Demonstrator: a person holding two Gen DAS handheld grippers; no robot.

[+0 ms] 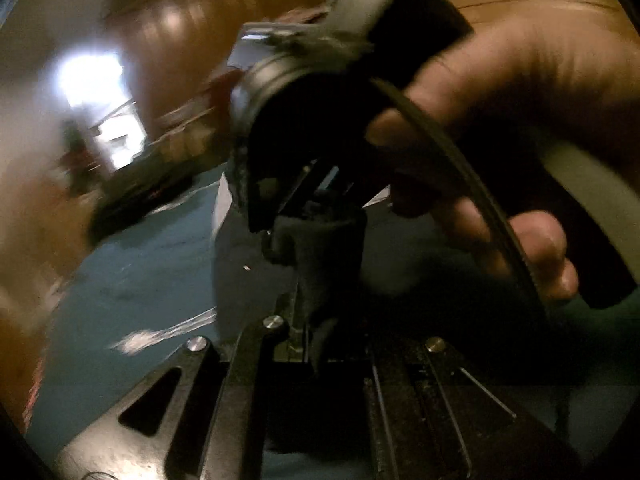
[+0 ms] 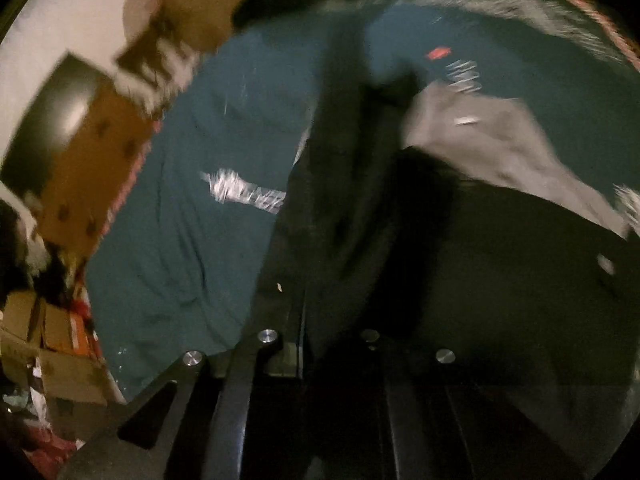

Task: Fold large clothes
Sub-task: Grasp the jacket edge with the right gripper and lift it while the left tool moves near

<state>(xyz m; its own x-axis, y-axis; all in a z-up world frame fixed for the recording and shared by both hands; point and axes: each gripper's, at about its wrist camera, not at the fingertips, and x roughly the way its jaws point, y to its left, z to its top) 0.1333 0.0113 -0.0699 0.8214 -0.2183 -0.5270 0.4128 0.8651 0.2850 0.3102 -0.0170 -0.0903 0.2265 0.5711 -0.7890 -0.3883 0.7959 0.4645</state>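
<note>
Left tool [image 1: 308, 264] clamps dark garment [image 1: 320, 256]; cardboard boxes' [image 2: 60, 344] contents unclear.

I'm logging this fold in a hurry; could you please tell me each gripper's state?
Left gripper: closed on the dark garment.
Right gripper: closed; hold unclear through blur.

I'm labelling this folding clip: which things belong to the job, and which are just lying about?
Job: dark garment, grey garment, teal printed cloth underneath, left gripper, right gripper.
Lying about: cardboard boxes, wooden cabinet.
</note>
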